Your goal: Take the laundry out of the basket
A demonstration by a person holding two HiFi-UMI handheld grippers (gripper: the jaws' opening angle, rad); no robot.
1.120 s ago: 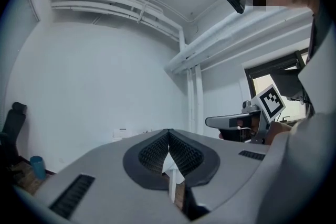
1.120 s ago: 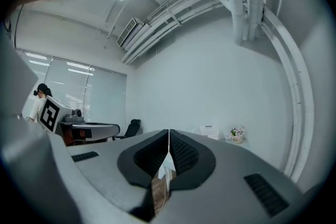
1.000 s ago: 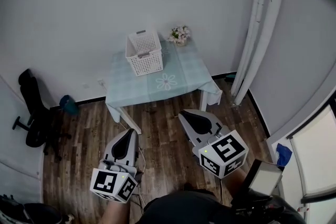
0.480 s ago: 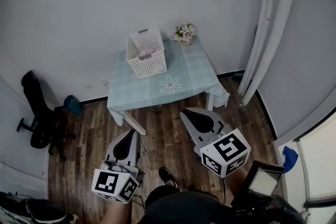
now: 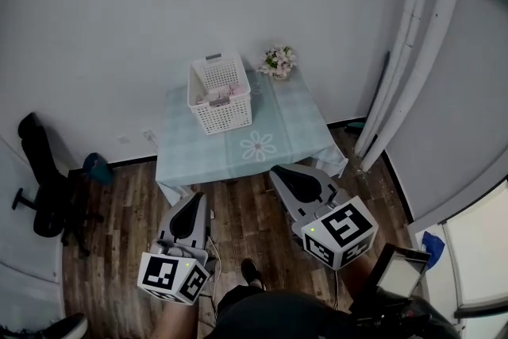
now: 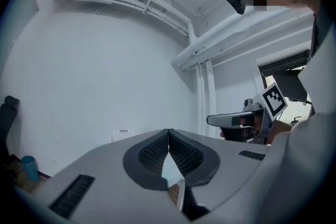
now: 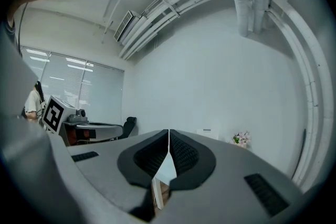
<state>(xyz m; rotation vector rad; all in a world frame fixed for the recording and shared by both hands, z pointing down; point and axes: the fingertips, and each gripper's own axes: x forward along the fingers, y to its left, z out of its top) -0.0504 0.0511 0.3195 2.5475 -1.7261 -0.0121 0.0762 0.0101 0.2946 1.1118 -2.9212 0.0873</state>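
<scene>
A white slatted laundry basket (image 5: 227, 116) stands on the far left part of a small table (image 5: 274, 119) draped in a pale blue-green checked cloth with a daisy motif (image 5: 256, 145), pushed against a plain white wall; pale and pinkish laundry (image 5: 223, 96) lies inside the basket, below its rim. A small pot of pink and white flowers (image 5: 279, 60) sits at the table's far right corner, near the basket but apart from it. In the foreground, over a dark wood floor (image 5: 238, 206), a person holds the left gripper (image 5: 195, 201) and the right gripper (image 5: 279, 173) low and well short of the table, each with its marker cube (black squares on white) turned up toward the head camera. Both gripper views show the ribbed black pads pressed together tip to tip, with nothing between them, both grippers tilted up toward the wall and ceiling. A black office chair (image 5: 41, 186) stands on the floor to the left, a teal object (image 5: 94, 166) lies near the wall beside it, and white pipes (image 5: 417, 44) run down the right side of the room
</scene>
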